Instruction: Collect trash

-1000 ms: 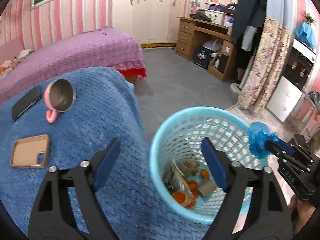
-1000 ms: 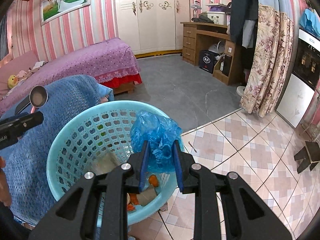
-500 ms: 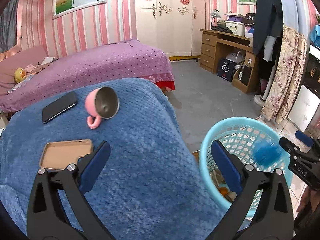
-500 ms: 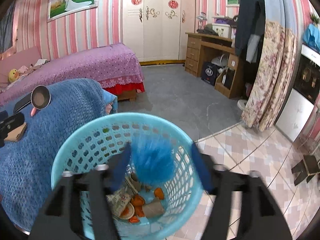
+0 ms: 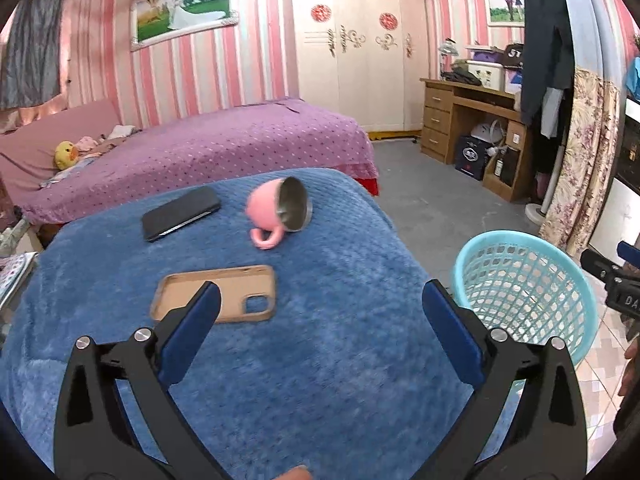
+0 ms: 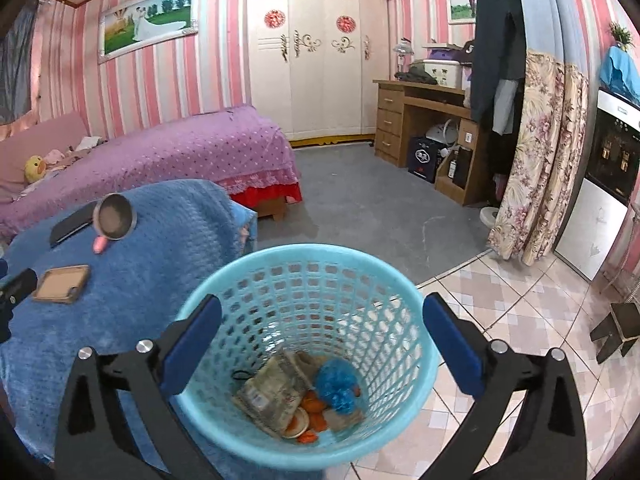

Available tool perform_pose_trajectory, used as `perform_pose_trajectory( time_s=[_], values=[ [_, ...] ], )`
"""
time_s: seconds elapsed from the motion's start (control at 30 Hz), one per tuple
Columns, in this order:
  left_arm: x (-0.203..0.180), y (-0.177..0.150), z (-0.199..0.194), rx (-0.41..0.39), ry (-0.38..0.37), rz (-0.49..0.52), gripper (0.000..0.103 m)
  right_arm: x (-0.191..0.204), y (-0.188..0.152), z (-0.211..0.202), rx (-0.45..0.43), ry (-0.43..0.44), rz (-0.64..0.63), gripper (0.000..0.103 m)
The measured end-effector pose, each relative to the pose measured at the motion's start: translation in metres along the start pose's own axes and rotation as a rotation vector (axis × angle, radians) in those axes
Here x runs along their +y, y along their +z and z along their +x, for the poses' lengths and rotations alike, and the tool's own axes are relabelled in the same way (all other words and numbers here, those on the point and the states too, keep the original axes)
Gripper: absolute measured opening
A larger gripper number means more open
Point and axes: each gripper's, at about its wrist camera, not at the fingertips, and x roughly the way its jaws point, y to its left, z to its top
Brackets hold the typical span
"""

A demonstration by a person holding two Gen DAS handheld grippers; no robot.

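Note:
A light blue plastic basket (image 6: 308, 256) stands on the floor beside the blue-blanketed table; it also shows in the left wrist view (image 5: 520, 240). Inside lie a crumpled blue bag (image 6: 337, 385), crumpled paper wrappers (image 6: 272, 392) and orange peels (image 6: 312, 412). My right gripper (image 6: 320, 340) is open and empty above the basket's mouth. My left gripper (image 5: 320, 332) is open and empty above the blue blanket (image 5: 320, 360).
On the blanket lie a tan phone case (image 5: 224, 292), a tipped pink cup (image 5: 280, 212) and a black phone (image 5: 180, 212). A purple bed (image 5: 200, 148) stands behind, a wooden desk (image 5: 472, 116) at the right. A small stool (image 6: 616, 328) stands on the tiled floor.
My right gripper opened and the blue bag dropped into the basket. My left gripper swung left from over the basket to over the blanket.

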Motion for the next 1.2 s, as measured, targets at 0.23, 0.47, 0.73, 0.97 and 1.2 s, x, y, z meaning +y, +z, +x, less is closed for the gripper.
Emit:
perform_pose_trajectory(
  time_s=[0.23, 0.47, 0.73, 0.97, 1.2],
  values=[
    [0.019, -0.015, -0.047, -0.069, 0.031, 0.035, 0.098, 0.049, -0.013, -0.047, -0.051, 0.040, -0.062, 0.098],
    [0.047, -0.038, -0.076, -0.059, 0.014, -0.030, 0.098, 0.088, -0.028, -0.082, -0.105, 0.056, -0.145, 0.098],
    [0.061, -0.047, -0.093, -0.068, 0.007, -0.057, 0.098, 0.103, -0.042, -0.097, -0.134, 0.076, -0.150, 0.098],
    [0.064, -0.048, -0.092, -0.075, 0.020, -0.064, 0.098, 0.104, -0.045, -0.097, -0.140, 0.078, -0.138, 0.098],
    [0.061, -0.048, -0.093, -0.092, 0.010, -0.063, 0.098, 0.100, -0.040, -0.099, -0.167, 0.063, -0.139, 0.098]
  ],
)
